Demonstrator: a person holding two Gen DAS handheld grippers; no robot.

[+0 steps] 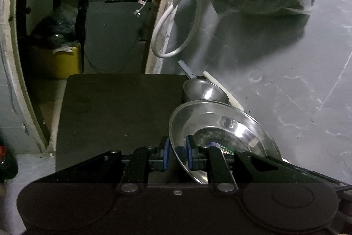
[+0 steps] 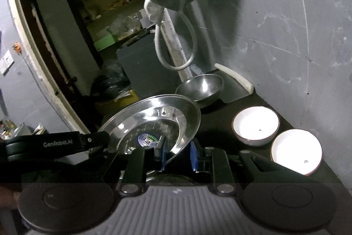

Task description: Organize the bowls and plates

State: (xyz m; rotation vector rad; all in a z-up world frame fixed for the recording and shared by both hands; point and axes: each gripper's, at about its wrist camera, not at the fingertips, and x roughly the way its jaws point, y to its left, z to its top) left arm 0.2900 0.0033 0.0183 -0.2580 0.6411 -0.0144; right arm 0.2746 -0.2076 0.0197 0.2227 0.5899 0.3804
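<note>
Dark tabletop [image 1: 114,107] is largely covered by gripper bodies. Round shiny steel plate [image 2: 158,122] is held tilted above it, rim pinched by left gripper [image 1: 177,152] and right gripper [image 2: 178,154]; near edge is hidden. Steel bowl [image 2: 201,86] behind is partly blocked. Two white bowls [image 2: 256,123] sit right, one cut off.

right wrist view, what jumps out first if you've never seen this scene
A shiny steel plate is tilted up above the dark table, its rim gripped by both the right gripper and the left gripper. To its right, two bright white bowls sit by the wall, and a steel bowl stands behind.
</note>
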